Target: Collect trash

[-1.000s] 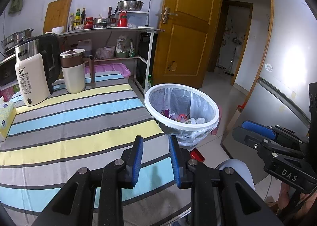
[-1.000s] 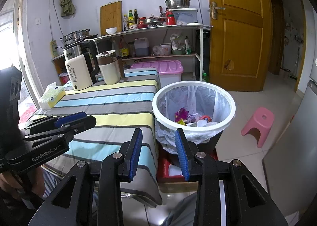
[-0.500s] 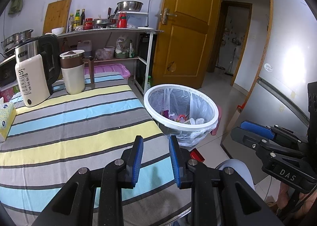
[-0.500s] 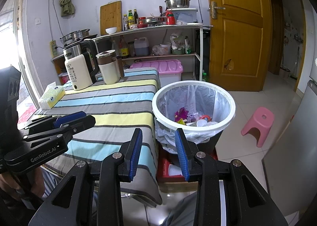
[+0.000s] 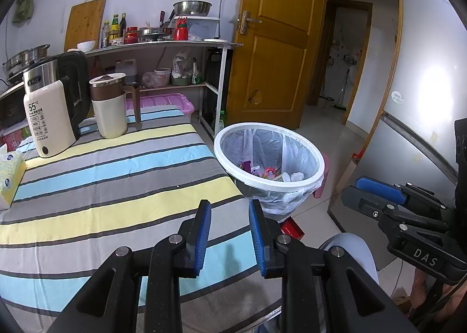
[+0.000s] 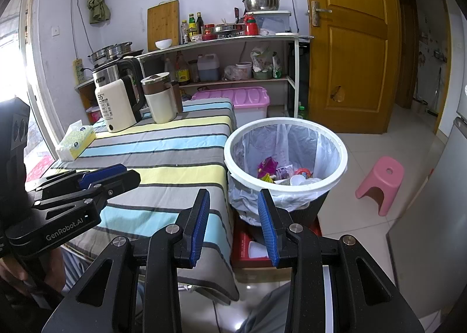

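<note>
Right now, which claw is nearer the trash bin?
Right, by a small margin. The right claw hovers open just short of the trash bin, beside the table edge. The left claw hangs open above the striped table, bin ahead-right.

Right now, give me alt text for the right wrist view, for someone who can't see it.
The open, empty right gripper points at a lined bin holding wrappers, beside a striped table. The left gripper hovers over the table's near edge; a kettle, jug and tissue box stand at its far end.
</note>
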